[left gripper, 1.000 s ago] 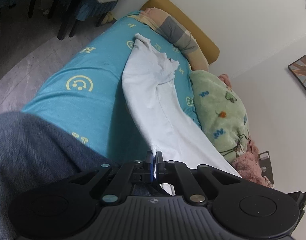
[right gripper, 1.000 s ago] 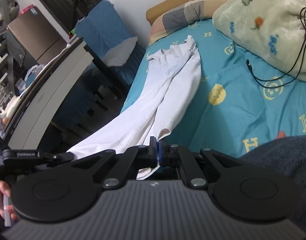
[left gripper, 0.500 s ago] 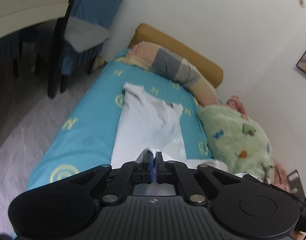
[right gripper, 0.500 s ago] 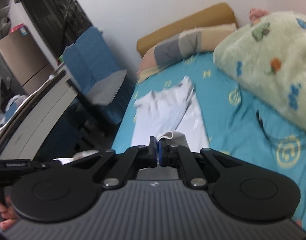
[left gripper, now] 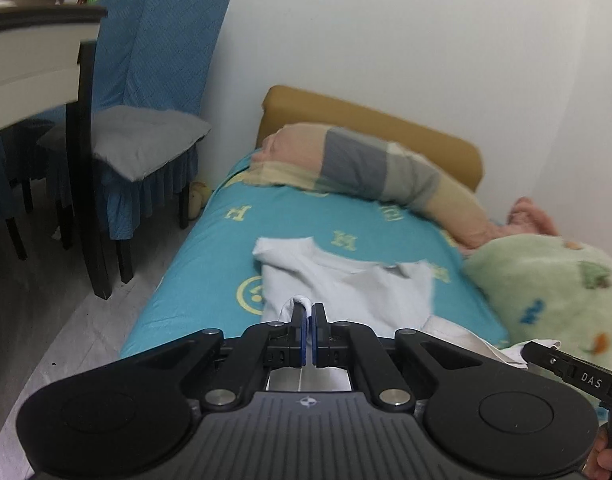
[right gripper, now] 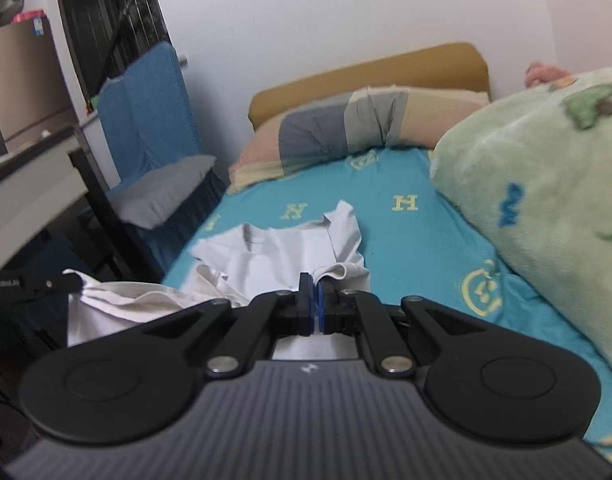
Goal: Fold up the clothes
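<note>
The white garment (left gripper: 345,292) lay lengthwise on the bed (left gripper: 210,256), its collar end flat on the teal sheet near the striped pillow (left gripper: 369,172), its lower end lifted off the mattress. The left claw (left gripper: 308,312) was closed, with a small loop of the white hem pinched between its blue pads. The right claw (right gripper: 316,292) was closed as well, gripping a rolled bit of hem at the other corner. Between the 2 claws the cloth hung in a loose sag, seen at the left edge of the right wrist view.

By my reading, the step in hand was the lengthwise fold: carrying the bottom hem up toward the shoulders so the garment halves on itself. The hem sat above the middle of the body, short of the collar, so the fold looked about half done.

The next move would call for both claws to travel on together at an even height, keep the hem taut between them, lay it square near the collar, and only then let go. The green blanket (right gripper: 545,208) lay close on the right and could snag that corner.
</note>
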`<action>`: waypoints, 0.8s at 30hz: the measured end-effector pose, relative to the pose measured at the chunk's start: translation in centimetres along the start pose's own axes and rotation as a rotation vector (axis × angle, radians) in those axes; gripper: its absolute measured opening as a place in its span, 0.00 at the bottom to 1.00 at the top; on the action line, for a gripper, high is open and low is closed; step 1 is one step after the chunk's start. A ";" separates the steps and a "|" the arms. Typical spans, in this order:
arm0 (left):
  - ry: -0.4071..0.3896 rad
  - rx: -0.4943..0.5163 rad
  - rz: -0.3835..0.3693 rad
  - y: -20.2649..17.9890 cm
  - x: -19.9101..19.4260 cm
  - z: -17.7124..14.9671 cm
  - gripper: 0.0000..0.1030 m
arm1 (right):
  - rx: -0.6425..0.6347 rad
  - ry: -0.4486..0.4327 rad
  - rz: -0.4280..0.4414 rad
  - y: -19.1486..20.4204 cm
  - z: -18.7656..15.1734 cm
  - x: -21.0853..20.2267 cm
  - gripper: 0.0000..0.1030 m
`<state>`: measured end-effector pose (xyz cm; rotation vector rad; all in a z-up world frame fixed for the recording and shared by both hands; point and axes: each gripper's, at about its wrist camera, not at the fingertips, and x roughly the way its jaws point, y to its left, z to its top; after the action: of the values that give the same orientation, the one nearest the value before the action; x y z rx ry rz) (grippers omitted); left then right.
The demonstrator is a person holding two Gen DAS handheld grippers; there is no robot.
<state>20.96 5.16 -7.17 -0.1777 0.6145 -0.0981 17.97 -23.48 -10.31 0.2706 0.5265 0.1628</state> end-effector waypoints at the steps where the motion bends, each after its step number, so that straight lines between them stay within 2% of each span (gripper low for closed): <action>1: 0.003 0.010 0.011 0.2 1.5 -0.4 0.02 | -0.007 0.011 -0.001 -0.3 -0.3 1.6 0.06; 6: 0.040 0.083 0.053 1.6 6.6 -3.5 0.03 | -0.006 0.073 -0.009 -1.8 -2.5 6.8 0.07; 10: 0.054 0.120 0.052 1.8 6.9 -4.3 0.11 | 0.031 0.108 -0.025 -2.4 -3.4 7.7 0.08; 11: 0.059 0.127 0.049 1.5 6.4 -4.2 0.22 | 0.022 0.125 -0.028 -2.2 -3.2 7.6 0.09; 12: 0.063 0.134 0.046 1.3 5.9 -4.0 0.38 | 0.013 0.141 -0.031 -2.1 -3.0 7.6 0.09; 13: 0.065 0.141 0.044 1.0 5.2 -3.9 0.46 | 0.017 0.149 -0.023 -1.9 -2.7 7.0 0.09; 14: 0.059 0.148 0.046 0.4 4.2 -3.8 0.58 | 0.021 0.157 -0.015 -1.7 -2.3 6.5 0.11; 16: 0.037 0.157 0.047 -0.6 1.9 -3.5 0.63 | 0.019 0.153 0.004 -1.1 -1.6 5.0 0.34; 17: 0.029 0.157 0.038 -1.1 0.6 -3.3 0.69 | 0.013 0.141 0.014 -0.6 -1.2 3.9 0.57; 18: 0.022 0.156 0.034 -1.7 -0.6 -3.2 0.76 | -0.004 0.110 0.023 0.0 -0.9 2.5 0.71; 20: -0.002 0.159 0.030 -2.7 -3.3 -3.1 0.80 | -0.044 0.052 0.044 1.2 -0.4 -0.5 0.72; 22: -0.025 0.158 0.017 -3.8 -6.1 -3.0 0.81 | -0.061 0.027 0.062 2.2 0.0 -3.3 0.72; 24: -0.055 0.161 0.003 -4.8 -9.0 -3.1 0.87 | -0.069 0.003 0.074 3.1 0.2 -6.0 0.72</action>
<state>11.65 1.30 -3.64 -0.0237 0.5492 -0.1382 12.69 -21.87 -6.37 0.2225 0.5128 0.2531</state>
